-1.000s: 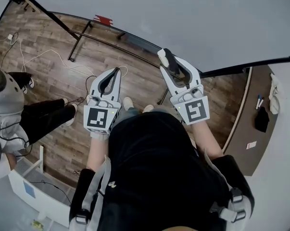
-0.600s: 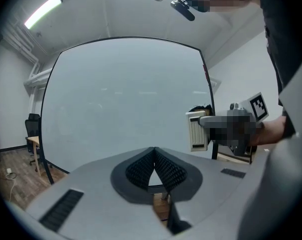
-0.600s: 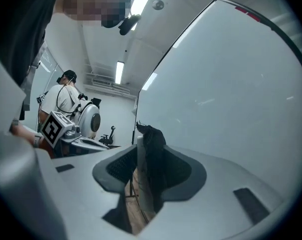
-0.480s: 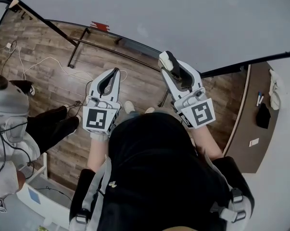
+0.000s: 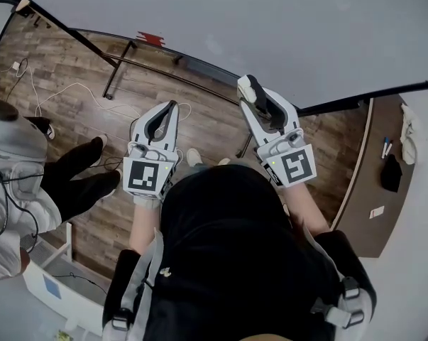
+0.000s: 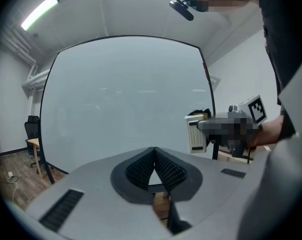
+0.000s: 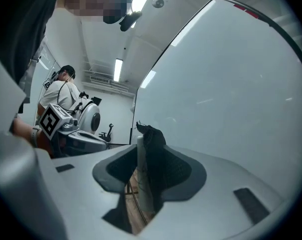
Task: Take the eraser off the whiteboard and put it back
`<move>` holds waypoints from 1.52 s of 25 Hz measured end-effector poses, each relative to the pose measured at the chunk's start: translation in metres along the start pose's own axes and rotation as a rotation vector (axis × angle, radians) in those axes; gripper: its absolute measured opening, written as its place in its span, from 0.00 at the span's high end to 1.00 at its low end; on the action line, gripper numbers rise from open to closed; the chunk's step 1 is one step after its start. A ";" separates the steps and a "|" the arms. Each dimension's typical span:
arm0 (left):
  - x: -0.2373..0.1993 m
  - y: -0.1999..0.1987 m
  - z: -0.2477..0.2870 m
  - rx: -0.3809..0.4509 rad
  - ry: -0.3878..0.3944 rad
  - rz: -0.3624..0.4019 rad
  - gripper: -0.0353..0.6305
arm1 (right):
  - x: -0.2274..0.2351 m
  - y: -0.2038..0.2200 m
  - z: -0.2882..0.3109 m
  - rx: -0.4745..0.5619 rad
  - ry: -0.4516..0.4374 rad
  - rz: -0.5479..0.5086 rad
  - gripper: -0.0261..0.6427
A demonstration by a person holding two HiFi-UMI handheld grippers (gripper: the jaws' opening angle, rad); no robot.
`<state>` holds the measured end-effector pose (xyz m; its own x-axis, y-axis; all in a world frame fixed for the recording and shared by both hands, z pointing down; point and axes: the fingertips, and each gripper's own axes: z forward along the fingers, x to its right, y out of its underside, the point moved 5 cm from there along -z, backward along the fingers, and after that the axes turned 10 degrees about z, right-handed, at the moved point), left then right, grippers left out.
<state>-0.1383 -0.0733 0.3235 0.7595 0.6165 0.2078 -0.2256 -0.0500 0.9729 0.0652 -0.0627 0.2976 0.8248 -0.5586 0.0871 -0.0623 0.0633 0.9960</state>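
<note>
Your R tongs (image 5: pixel 253 89) are closed on the eraser (image 7: pixel 145 149). One pad presses on the white back and the other on the black felt, so it stands on edge between them w/ its top end sticking out past the tips. I think this grip is chosen because those are the two broad faces, so the eraser cannot easily twist or slip while you carry it.

The eraser is off the whiteboard (image 5: pixel 284 27) and in the air just in front of it, not touching as far as the head view shows. The tongs point about level at the board, probably so the free end can meet the surface first at put-back. How it sticks to the board I cannot tell, and no tray or ledge is visible.

Your L tongs (image 6: pixel 154 153) are closed tip to tip w/ nothing between them. They sit beside the R ones but apart from them, approx. the same height, and also face the board. In my judgement they only wait there, out of the way, because one pair is enough for such a light thing.
</note>
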 end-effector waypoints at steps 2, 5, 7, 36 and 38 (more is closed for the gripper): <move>0.001 0.002 -0.001 -0.013 0.000 -0.003 0.94 | 0.003 0.006 -0.001 -0.015 0.009 -0.016 0.72; 0.002 0.005 -0.004 -0.015 -0.004 0.006 0.94 | 0.006 0.016 -0.001 -0.045 0.018 -0.031 0.72; 0.002 0.008 -0.005 -0.023 -0.008 0.002 0.94 | 0.009 0.024 -0.001 -0.068 0.026 -0.040 0.72; 0.027 0.044 -0.018 -0.159 -0.081 -0.031 0.94 | 0.073 0.169 -0.010 -0.422 0.132 -0.392 0.72; 0.028 0.046 -0.018 -0.166 -0.082 -0.031 0.94 | 0.078 0.179 -0.010 -0.453 0.142 -0.412 0.72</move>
<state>-0.1379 -0.0443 0.3729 0.8133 0.5493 0.1917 -0.2934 0.1026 0.9505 0.1243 -0.0867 0.4828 0.7987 -0.4986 -0.3369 0.4954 0.2272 0.8384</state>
